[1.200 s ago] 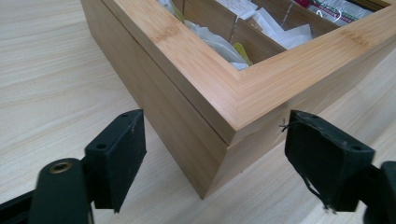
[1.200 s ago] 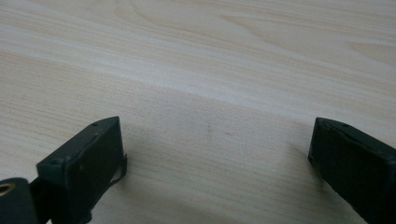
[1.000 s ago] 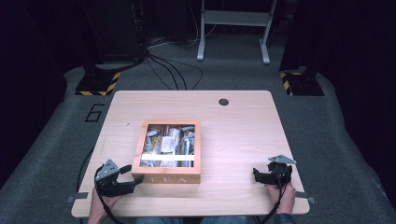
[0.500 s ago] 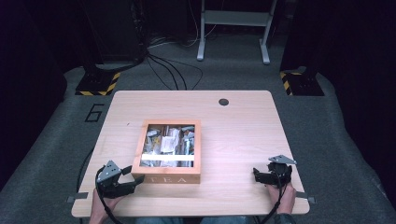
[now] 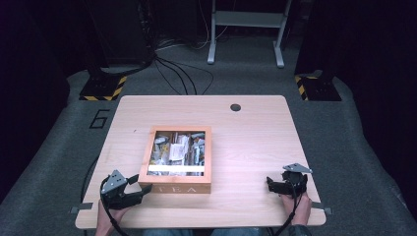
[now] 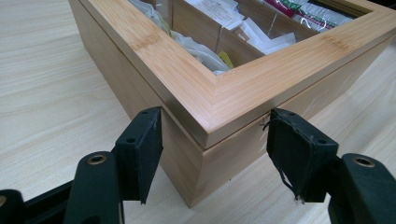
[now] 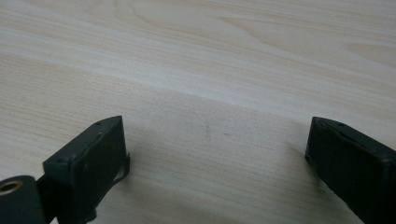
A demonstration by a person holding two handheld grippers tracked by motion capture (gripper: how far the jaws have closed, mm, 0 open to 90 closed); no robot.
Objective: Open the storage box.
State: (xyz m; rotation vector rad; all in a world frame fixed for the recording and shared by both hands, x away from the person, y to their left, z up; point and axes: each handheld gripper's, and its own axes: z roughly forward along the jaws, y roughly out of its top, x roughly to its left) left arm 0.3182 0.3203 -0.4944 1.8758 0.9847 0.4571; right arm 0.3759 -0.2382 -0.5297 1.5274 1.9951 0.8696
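Observation:
A wooden tea box with a glass-windowed lid, lettered TEA on its front, sits at the near middle of the table. It holds several tea packets in compartments. My left gripper is at the box's near left corner. In the left gripper view that corner of the tea box stands between the jaws of the left gripper. The jaws have just been closing, and their pads touch the two walls below the lid. My right gripper rests at the near right, open over bare wood, nothing within the right gripper.
A round cable hole lies at the table's far edge. Beyond the table are floor cables, a metal stand and yellow-black striped bases. The person's hands come in at the table's near edge.
The left jaws have narrowed slightly around the box's corner. Both hands and the box have kept their places.

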